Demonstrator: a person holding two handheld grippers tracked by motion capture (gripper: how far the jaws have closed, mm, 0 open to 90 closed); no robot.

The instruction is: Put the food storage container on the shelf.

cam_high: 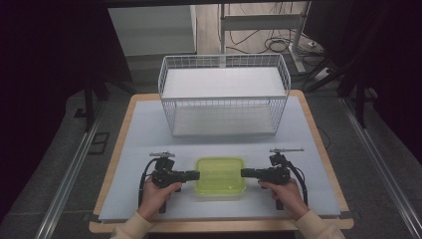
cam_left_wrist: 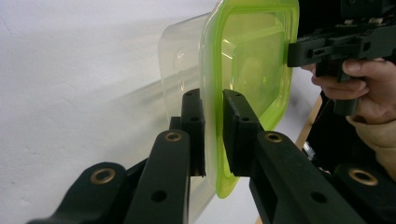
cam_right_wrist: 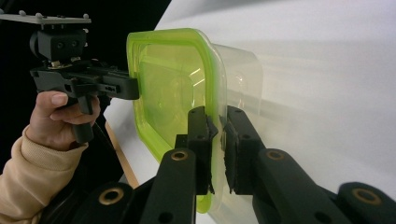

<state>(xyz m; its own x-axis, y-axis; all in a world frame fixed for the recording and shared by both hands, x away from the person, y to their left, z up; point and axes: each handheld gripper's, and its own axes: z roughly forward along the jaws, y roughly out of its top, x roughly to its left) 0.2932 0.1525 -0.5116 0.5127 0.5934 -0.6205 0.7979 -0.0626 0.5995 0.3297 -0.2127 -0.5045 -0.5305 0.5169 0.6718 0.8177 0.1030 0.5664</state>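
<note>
Both grippers, L (cam_high: 195, 175) & R (cam_high: 245, 173), pinch lid rim of food container (cam_high: 220, 177) (thin edge): uneven lift could pop lid off.

Pale grey mat (cam_high: 144, 129) over wooden-edged counter (cam_high: 117, 144). White wire basket (cam_high: 224, 94) at far side. Grey carpeted floor (cam_high: 45, 169), metal floor rails (cam_high: 67, 179) on both sides. White desk frame (cam_high: 261, 22) behind, black cables (cam_high: 278, 45) on floor. Dark surroundings left and right.
</note>
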